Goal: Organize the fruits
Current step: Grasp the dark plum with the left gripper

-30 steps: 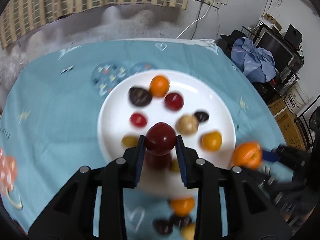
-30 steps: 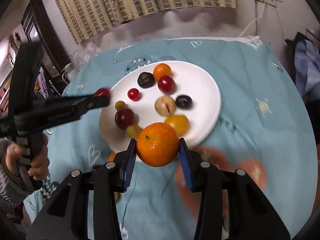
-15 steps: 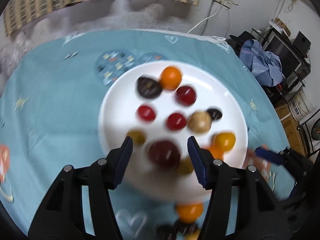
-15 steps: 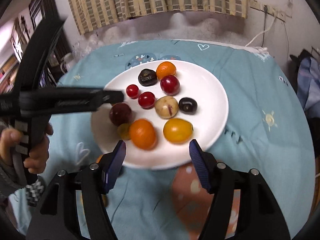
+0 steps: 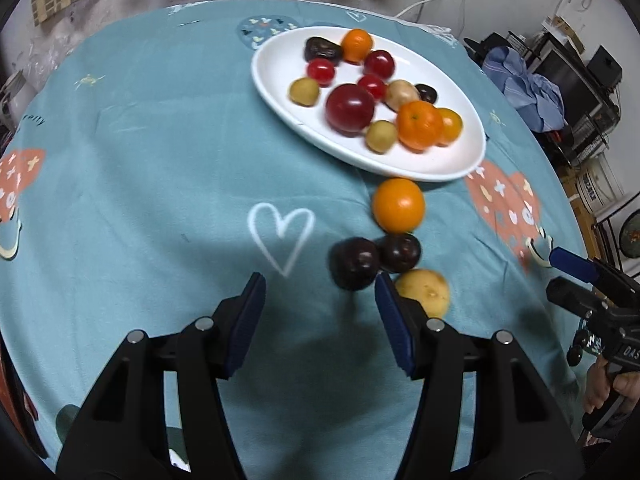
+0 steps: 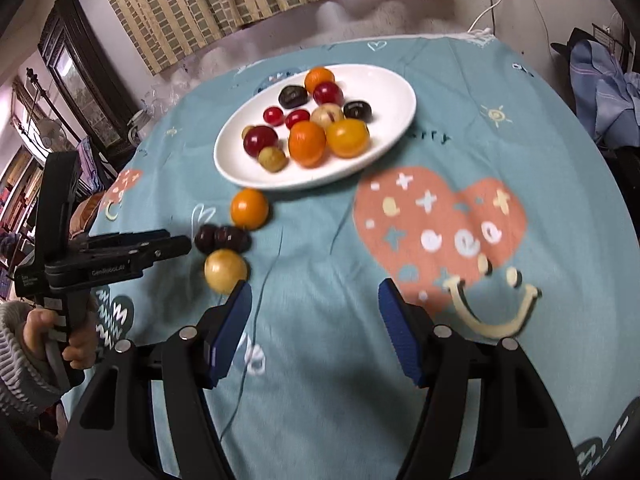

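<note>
1. Left gripper [image 5: 318,312] tilts steeply down over the tablecloth [image 5: 140,160], jaws apart and empty; one dark plum [image 5: 354,263] lies just ahead of its right finger, not touched by either pad.
2. Right gripper [image 6: 314,328] also slopes downward, jaws parted with nothing between them, over bare cloth beside an orange heart print [image 6: 440,224].
3. Writing: the left gripper's side reads roughly "GenRoboLAI" in the right wrist view; letters like "rry" show on the cloth near the plate.
4. Fruits: the white plate [image 5: 448,164] carries about a dozen, among them a large red plum [image 5: 349,107] and a mandarin [image 5: 419,124]. Off the plate, just beside its near rim, lie an orange [image 5: 398,205], a second dark plum [image 5: 401,252] and a yellow fruit [image 5: 424,290].
5. A hand [image 6: 76,344] in a knitted sleeve grips the left handle.
</note>
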Motion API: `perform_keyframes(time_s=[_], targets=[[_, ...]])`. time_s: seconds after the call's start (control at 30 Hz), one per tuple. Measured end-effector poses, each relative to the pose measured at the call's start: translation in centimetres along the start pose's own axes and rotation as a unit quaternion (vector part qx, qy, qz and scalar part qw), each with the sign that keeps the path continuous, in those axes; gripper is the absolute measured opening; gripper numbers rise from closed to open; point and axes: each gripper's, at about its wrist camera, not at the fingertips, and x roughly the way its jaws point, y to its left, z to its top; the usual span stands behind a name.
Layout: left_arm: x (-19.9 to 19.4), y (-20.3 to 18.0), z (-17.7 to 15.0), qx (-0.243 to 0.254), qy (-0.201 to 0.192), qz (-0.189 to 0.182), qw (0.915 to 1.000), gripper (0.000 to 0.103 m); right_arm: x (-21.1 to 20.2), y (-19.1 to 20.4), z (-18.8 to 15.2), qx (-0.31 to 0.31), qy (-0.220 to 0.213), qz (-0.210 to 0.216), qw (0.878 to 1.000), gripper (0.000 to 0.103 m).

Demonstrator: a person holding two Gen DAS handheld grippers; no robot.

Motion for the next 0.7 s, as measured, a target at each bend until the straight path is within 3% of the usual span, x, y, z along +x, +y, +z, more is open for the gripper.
perform_keyframes(time_s=[0.23,0.4,0.7], targets=[[1.8,-0.5,1.1,0.010,0.007,0.014,0.9998,0.061,-0.9,0.2,-0.3,-0.003,-0.001,-0.005,1.000,0.066],[1.2,1.9,0.3,-0.011,0.007,0.038,0.9992,0.064,-0.8,0.5,-0.5,-0.001,0.003,0.001,1.000,0.066],[-0.3,4.0,-0.9,-0.046,-0.001,0.019,0.9988,0.060,-0.2,1.6,-0.3,-0.021,0.011,0.015,1.000,0.066]])
